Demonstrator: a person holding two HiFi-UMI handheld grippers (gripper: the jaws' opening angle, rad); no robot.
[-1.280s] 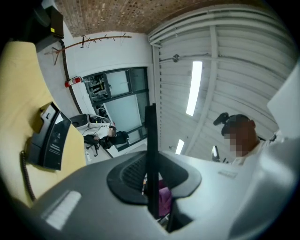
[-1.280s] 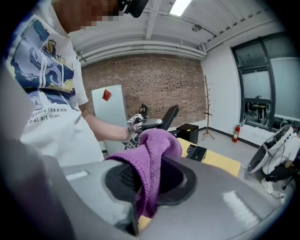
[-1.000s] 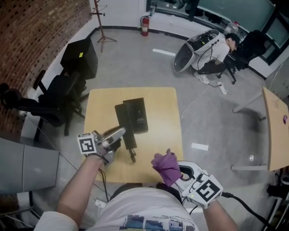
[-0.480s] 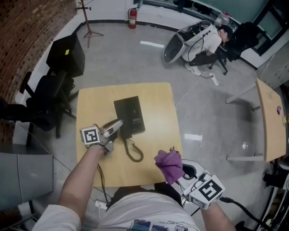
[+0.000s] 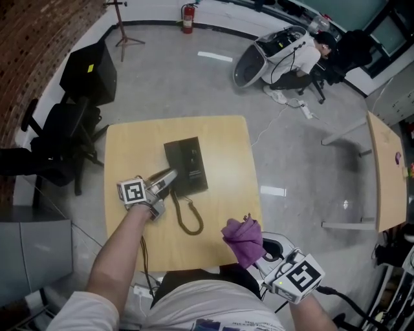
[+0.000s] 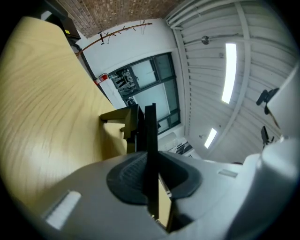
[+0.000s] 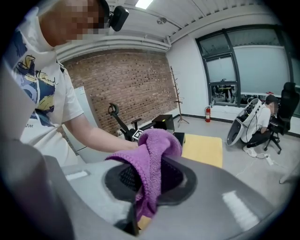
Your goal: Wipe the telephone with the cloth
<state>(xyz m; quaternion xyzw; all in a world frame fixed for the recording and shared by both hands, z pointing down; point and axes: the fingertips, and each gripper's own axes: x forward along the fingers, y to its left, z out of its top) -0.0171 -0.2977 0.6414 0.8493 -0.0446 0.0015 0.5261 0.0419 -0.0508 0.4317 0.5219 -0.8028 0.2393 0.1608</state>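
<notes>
A black telephone point(image 5: 187, 165) lies on the wooden table point(image 5: 129, 149), its coiled cord point(image 5: 187, 218) curling toward me. My left gripper point(image 5: 169, 176) reaches in at the phone's left side and is shut on the black handset point(image 6: 150, 136), which shows as a thin dark slab between the jaws in the left gripper view. My right gripper point(image 5: 257, 255) hovers off the table's near right corner, shut on a purple cloth point(image 5: 242, 238) that bunches up over the jaws point(image 7: 152, 154). The cloth is well apart from the phone.
Black office chairs point(image 5: 61, 139) and a black box point(image 5: 89, 70) stand left of the table. A second wooden table point(image 5: 383, 171) is at the right. Far back, a person point(image 5: 304, 55) crouches by a white machine, near a fire extinguisher point(image 5: 187, 18).
The left gripper has brought the handset down against the phone's left side, and the cord now lies on the table. The right gripper with the cloth has barely moved.
</notes>
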